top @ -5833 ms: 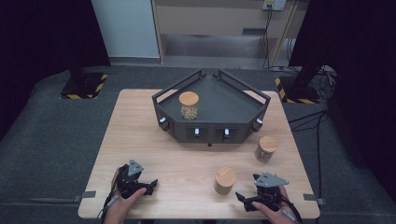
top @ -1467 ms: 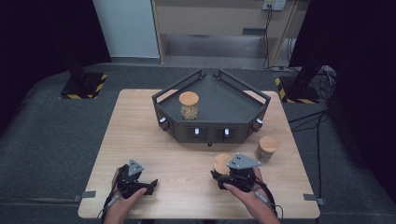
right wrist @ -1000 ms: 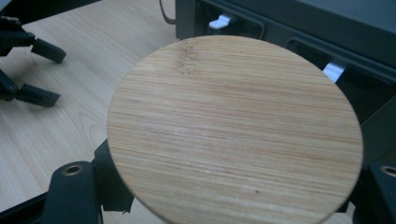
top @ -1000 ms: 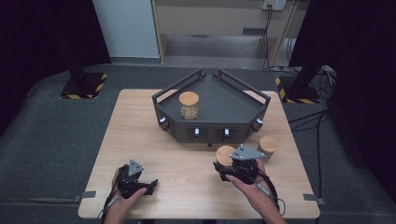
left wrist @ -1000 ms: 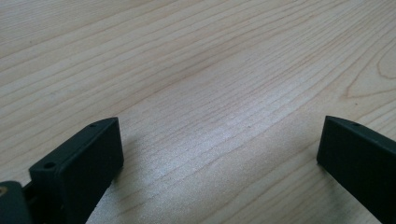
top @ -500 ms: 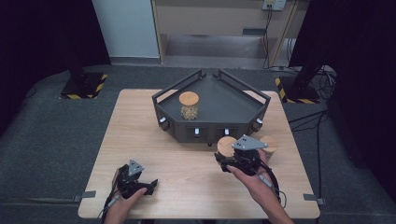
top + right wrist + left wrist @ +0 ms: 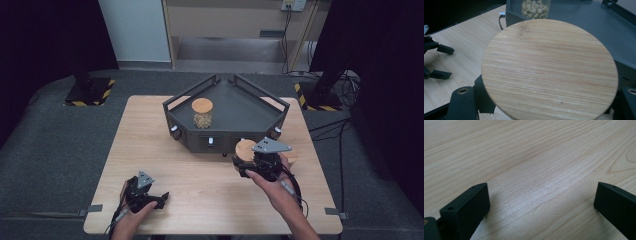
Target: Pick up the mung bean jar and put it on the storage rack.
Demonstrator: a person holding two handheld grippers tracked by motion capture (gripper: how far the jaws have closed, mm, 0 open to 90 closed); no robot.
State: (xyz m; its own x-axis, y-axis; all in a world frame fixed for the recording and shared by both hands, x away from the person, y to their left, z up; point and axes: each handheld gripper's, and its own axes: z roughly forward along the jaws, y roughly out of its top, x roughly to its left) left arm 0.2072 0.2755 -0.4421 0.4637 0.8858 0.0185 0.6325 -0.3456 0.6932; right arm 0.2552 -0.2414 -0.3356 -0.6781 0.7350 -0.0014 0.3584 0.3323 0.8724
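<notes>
A jar (image 7: 202, 113) of pale beads stands in the dark tray (image 7: 250, 107). A wooden-lidded jar (image 7: 549, 70) is clamped by the right gripper (image 7: 257, 162); the left gripper (image 7: 142, 192) jaws are held wide apart over bare table (image 7: 529, 157).

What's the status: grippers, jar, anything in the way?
Right gripper shut on jar, lifted near tray front. Left gripper open, resting on table. Path clear.

My wooden table (image 7: 165, 150) carried a dark tray (image 7: 250, 107) with raised walls at its far middle. A jar with a wooden lid (image 7: 291, 156) stood on the table near the tray's right front corner, partly hidden.
</notes>
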